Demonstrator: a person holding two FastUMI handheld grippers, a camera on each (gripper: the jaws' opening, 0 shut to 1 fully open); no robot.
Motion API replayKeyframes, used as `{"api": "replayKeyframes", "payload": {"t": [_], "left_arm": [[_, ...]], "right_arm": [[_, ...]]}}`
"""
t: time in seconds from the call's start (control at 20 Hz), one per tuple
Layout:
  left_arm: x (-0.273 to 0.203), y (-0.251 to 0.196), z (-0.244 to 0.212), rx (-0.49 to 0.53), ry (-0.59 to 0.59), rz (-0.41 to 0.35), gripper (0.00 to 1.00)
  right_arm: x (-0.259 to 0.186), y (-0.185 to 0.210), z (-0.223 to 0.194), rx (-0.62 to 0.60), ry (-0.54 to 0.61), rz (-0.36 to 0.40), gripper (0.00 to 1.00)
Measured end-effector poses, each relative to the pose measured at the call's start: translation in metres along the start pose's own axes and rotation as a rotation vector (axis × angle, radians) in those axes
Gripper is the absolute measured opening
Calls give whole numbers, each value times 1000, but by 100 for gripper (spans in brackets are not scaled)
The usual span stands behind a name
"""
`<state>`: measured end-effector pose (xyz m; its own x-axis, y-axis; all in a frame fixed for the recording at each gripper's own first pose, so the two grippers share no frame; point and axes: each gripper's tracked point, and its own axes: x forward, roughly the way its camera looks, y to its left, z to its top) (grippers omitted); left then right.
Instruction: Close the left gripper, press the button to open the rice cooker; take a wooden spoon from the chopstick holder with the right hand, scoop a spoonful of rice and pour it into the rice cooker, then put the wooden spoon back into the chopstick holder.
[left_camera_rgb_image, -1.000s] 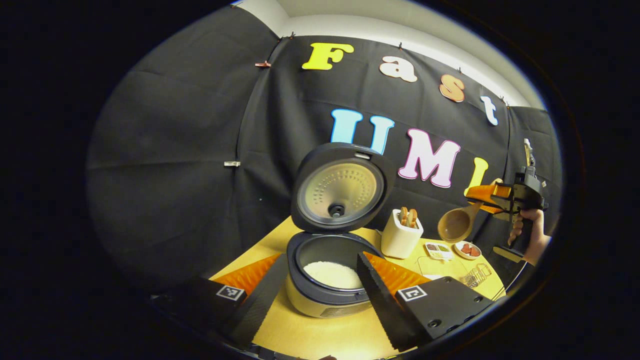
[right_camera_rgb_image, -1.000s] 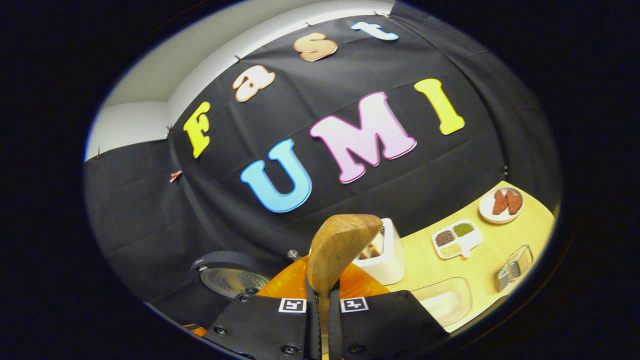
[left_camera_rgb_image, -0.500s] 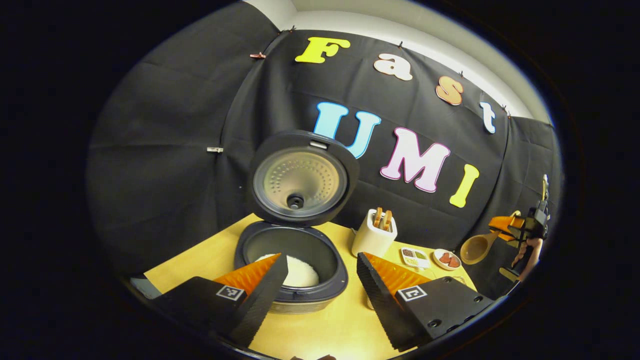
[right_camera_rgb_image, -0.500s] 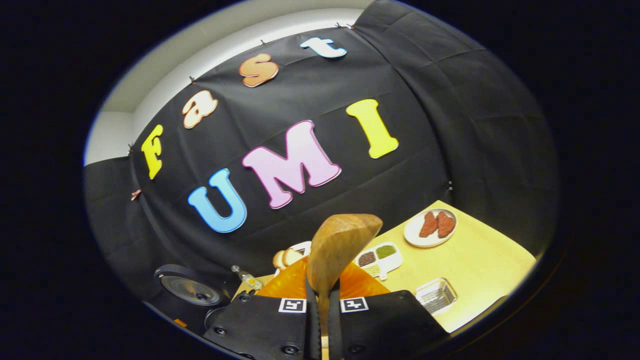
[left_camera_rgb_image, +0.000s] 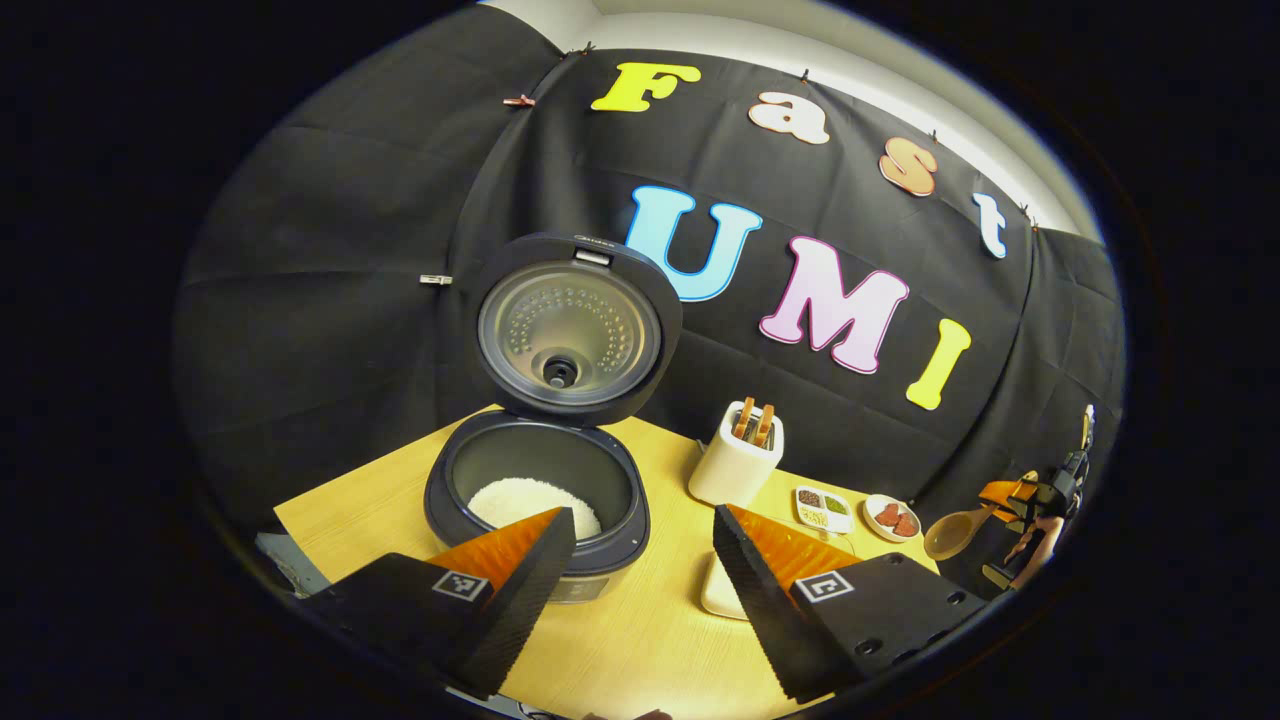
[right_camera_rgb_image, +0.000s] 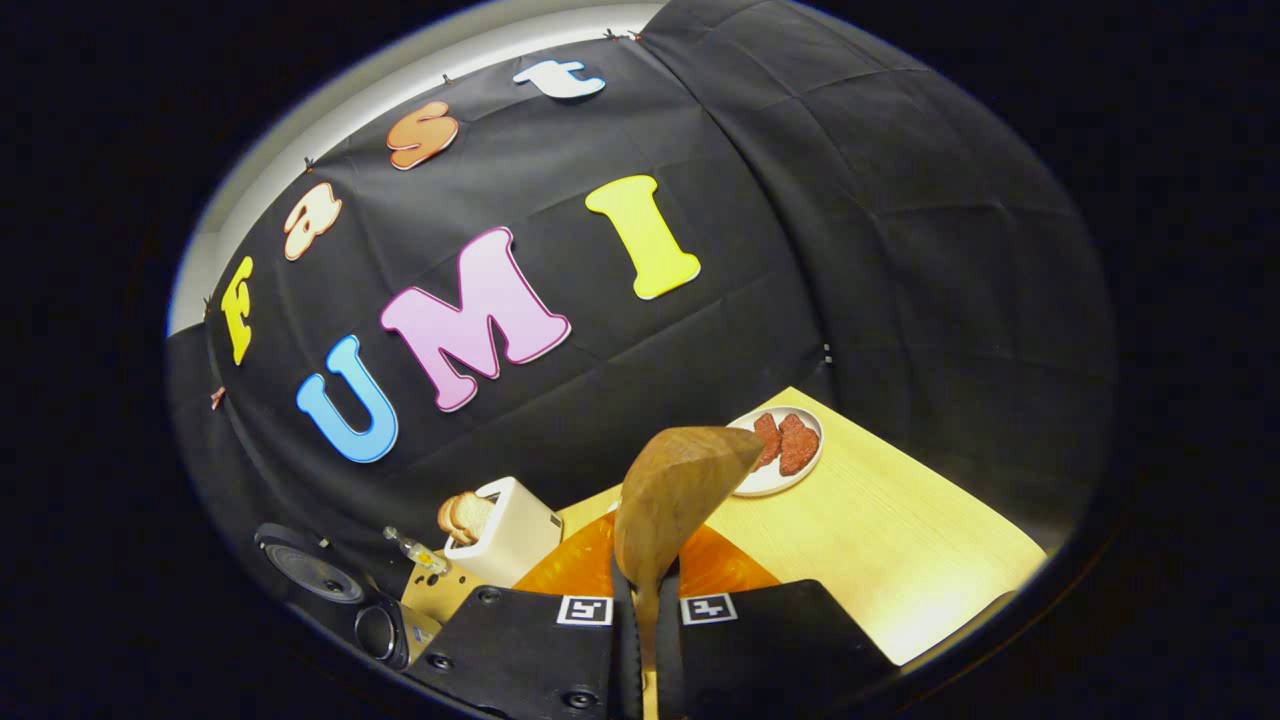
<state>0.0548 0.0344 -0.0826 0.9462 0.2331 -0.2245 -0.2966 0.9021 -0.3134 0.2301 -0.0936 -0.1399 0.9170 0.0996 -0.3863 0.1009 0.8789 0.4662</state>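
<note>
- We are looking along the left gripper (left_camera_rgb_image: 640, 540), and its two fingers are standing wide apart with nothing between them, hovering over the pale wooden table (left_camera_rgb_image: 640, 650).
- Just ahead of its left finger, the dark round rice cooker (left_camera_rgb_image: 535, 495) is sitting with its lid (left_camera_rgb_image: 570, 330) standing upright, and white rice (left_camera_rgb_image: 520, 497) is lying in the pot.
- Ahead of its right finger, the white square chopstick holder (left_camera_rgb_image: 737, 465) is standing with wooden handles poking out of its top.
- Far off to the right, we are seeing the right gripper (left_camera_rgb_image: 1010, 495) in a hand (left_camera_rgb_image: 1030, 545).
- The right gripper (right_camera_rgb_image: 645, 600) is clamping its fingers on the handle of the brown wooden spoon (right_camera_rgb_image: 675, 495), whose bowl is rising ahead of the fingertips.
- Beyond the spoon, a small white plate (right_camera_rgb_image: 780, 462) with red pieces is resting on the table.
</note>
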Motion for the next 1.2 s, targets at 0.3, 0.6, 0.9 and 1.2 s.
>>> {"api": "replayKeyframes", "payload": {"t": [0.3,0.6,0.9,1.2], "left_arm": [[-19,-22,3,16,3,54,95],[-33,-18,20,47,-56,144,95],[-42,-9,20,29,-62,188,95],[-48,1,26,22,-70,184,95]], "right_arm": [[35,-51,-30,-3,47,-50,10],[52,-74,-61,44,98,-79,11],[59,-75,-94,3,168,-90,11],[47,-80,-93,11,164,-111,19]]}}
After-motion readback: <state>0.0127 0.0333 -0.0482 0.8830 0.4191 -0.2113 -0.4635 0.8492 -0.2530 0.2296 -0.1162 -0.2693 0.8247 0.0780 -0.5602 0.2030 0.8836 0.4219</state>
